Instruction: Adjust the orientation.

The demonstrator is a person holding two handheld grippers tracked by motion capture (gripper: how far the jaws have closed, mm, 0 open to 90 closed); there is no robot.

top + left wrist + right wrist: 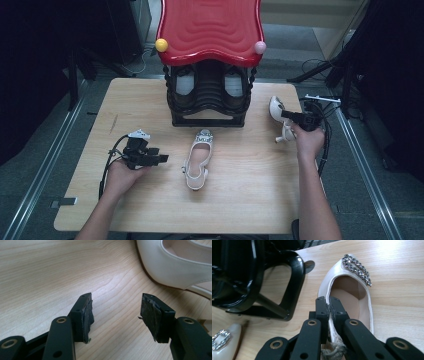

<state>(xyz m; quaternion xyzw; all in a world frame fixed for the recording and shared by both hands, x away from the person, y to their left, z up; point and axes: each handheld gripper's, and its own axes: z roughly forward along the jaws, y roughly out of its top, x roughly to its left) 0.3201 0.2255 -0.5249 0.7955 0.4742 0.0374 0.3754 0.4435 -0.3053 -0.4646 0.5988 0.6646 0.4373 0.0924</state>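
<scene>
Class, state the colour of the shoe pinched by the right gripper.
The shoe is white, with a silver rhinestone buckle; the right gripper view shows it best.

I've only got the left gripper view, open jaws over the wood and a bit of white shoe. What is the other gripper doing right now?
Observer: The right gripper is shut on the side rim of a second white shoe, near the table's right edge.
Operator: And the shoe near me, where does it lie?
Observer: That shoe lies flat mid-table, toe toward a black rack, just right of the left gripper.
Operator: What's on that rack?
Observer: A red wavy top with a yellow ball at one corner and a pink ball at the other.
</scene>
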